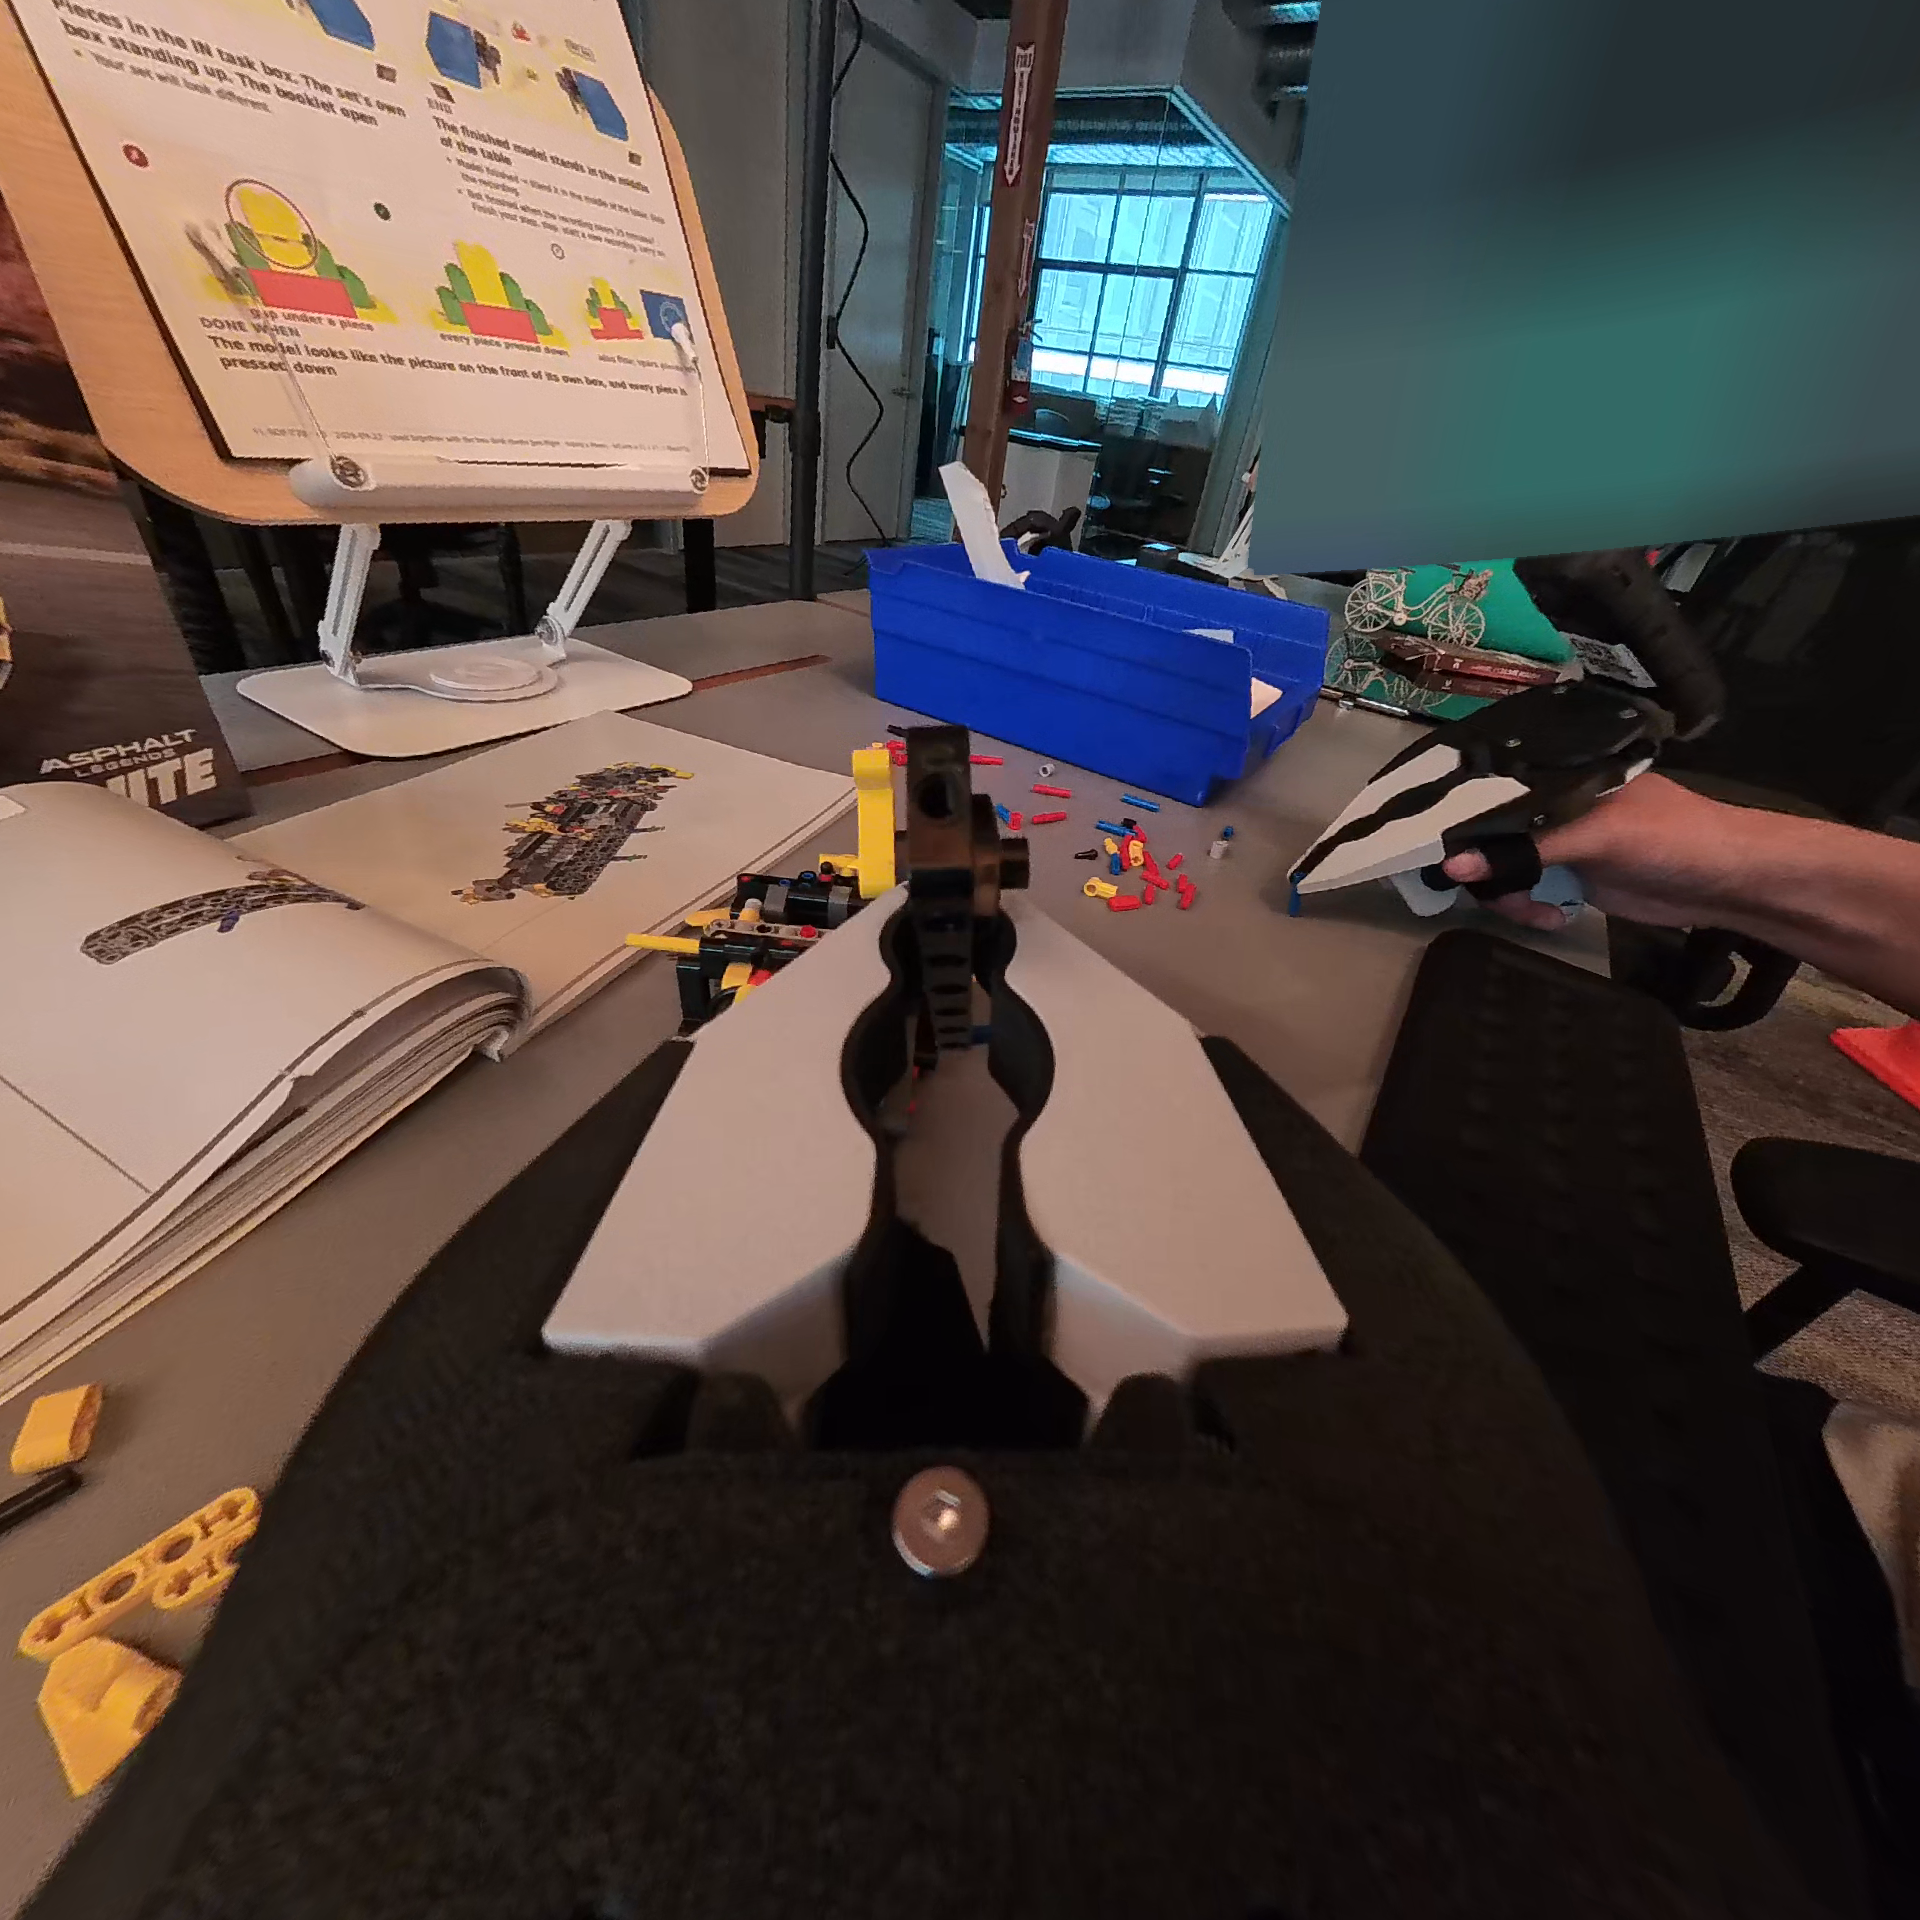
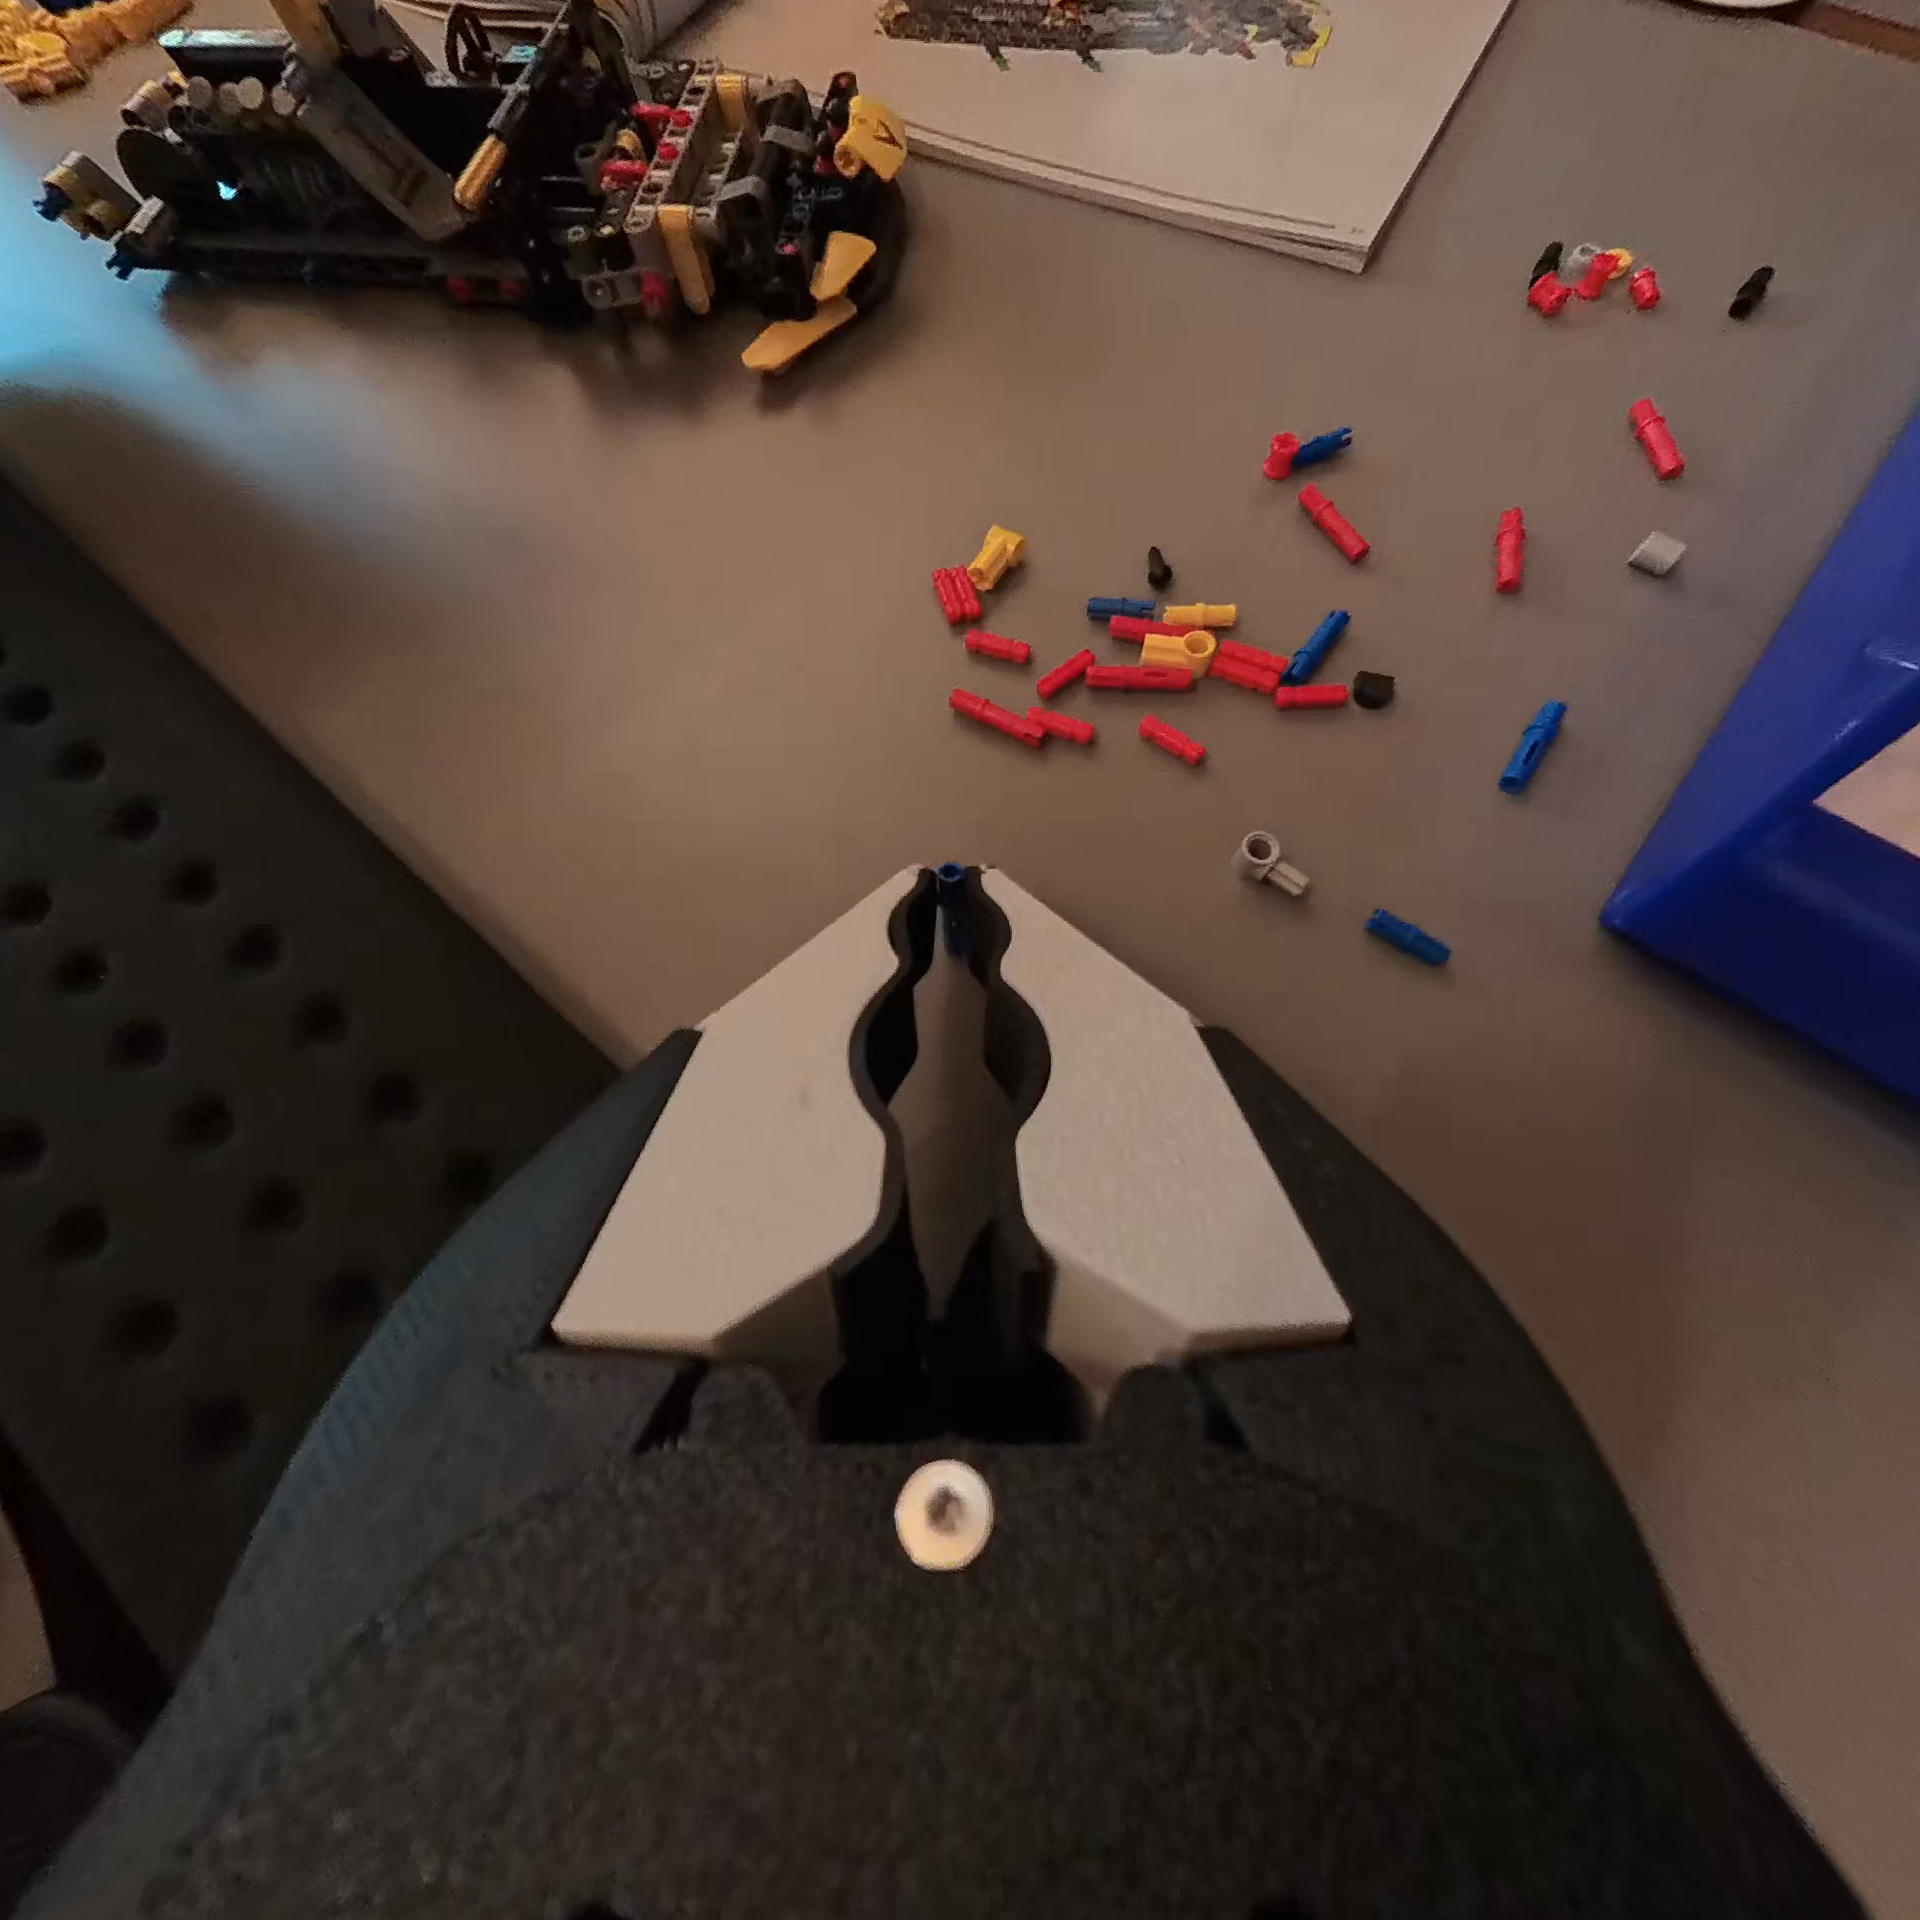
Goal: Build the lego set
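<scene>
Left wrist view: your left gripper point(image 1: 940, 914) is clenched on a black toothed part point(image 1: 951, 862), lifted off the table point(image 1: 727, 717) in front of the half-built model point(image 1: 769, 920). Off to the side, your right gripper point(image 1: 1311, 878) pinches something small and blue at its tips. Right wrist view confirms it: your right gripper point(image 2: 951, 878) is clamped on a blue pin point(image 2: 951, 899), held above the grey table point(image 2: 623, 623). Loose red, blue and yellow pins point(image 2: 1153, 655) lie scattered just ahead, between the model point(image 2: 499, 177) and the blue bin point(image 2: 1766, 914). An open booklet point(image 2: 1195, 135) lies just beside the model.
</scene>
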